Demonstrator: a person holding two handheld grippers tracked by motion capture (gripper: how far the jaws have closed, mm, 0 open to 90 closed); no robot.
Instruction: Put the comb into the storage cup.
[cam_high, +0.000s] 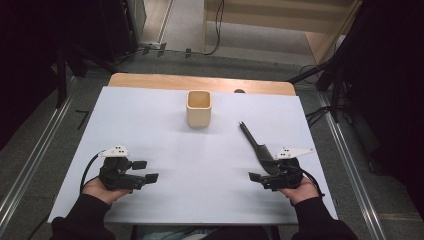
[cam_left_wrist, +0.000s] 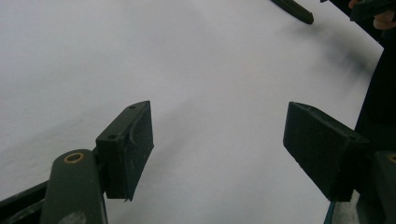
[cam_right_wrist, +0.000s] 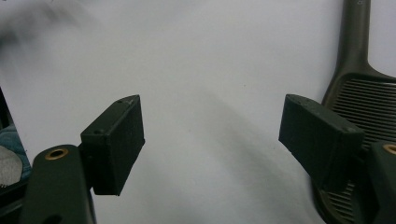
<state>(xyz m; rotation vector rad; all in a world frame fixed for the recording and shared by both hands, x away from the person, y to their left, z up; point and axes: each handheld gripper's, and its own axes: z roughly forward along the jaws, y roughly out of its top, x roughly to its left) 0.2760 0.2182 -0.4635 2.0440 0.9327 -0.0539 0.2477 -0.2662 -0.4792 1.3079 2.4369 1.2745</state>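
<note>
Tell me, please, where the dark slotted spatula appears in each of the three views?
High view: the spatula lies right of centre, running from near the cup to the right gripper.
Left gripper view: its dark tip shows at the top edge, right of centre.
Right gripper view: its handle and slotted blade fill the right edge.
Shared landmark: the white table sheet.

Count on bench (cam_high: 165, 125): one square cream cup (cam_high: 199, 108); one dark slotted spatula (cam_high: 257, 146), lying flat. Two hand-held grippers, left gripper (cam_high: 146, 170) and right gripper (cam_high: 260, 180), each with two fingers (cam_left_wrist: 126, 149).
</note>
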